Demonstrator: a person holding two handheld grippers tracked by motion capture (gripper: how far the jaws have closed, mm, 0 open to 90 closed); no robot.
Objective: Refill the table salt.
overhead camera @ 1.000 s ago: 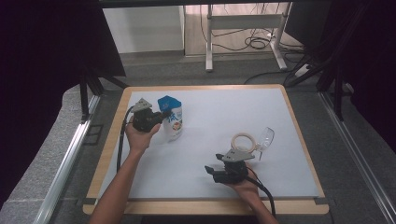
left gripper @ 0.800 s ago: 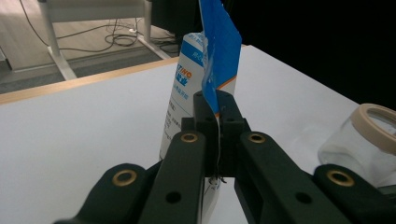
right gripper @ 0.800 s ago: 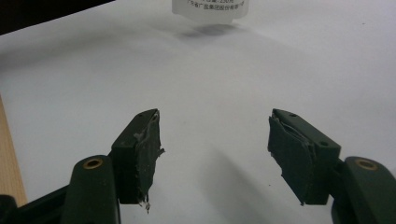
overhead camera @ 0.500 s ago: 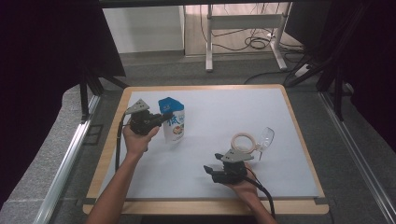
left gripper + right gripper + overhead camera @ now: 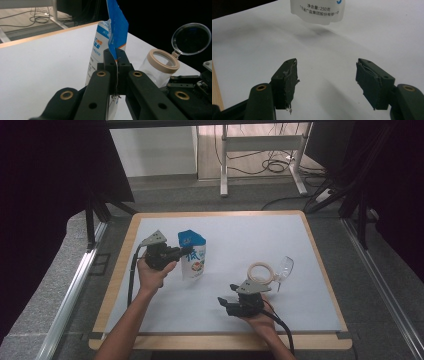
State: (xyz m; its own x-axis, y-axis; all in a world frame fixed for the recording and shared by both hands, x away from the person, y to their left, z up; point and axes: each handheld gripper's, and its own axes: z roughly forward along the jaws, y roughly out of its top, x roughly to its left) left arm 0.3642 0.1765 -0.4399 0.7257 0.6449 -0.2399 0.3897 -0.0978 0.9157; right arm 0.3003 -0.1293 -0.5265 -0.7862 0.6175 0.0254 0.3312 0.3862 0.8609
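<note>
Clearly, the left gripper (image 5: 186,252) is clamped on the blue top edge of the white-and-blue pouch (image 5: 193,260), which stands upright on the white mat (image 5: 240,235) left of its centre. From above, that gripper lies level, reaching in from the pouch's left side, with the left hand (image 5: 150,272) wrapped around its body. The left gripper view adds what the high view cannot resolve: the jaws are pressed flat together with only the thin sealed flap of the pouch (image 5: 110,37) between them.

That same view also takes in a clear jar (image 5: 157,66) with a beige rim, its round transparent lid (image 5: 191,38) swung open on a hinge. In the high view the jar (image 5: 262,272) lies to the right of the pouch, well apart from it and just beyond the right gripper (image 5: 226,304).

The right gripper, held in the right hand (image 5: 255,317) near the front of the mat, has its jaws standing apart with nothing between them. Its own view shows worn pads (image 5: 290,81), bare mat between them and the pouch's lower edge (image 5: 317,12) farther off.

Bare mat lies between the two grippers, behind the pouch, and toward the wooden border (image 5: 315,250) on the right.
</note>
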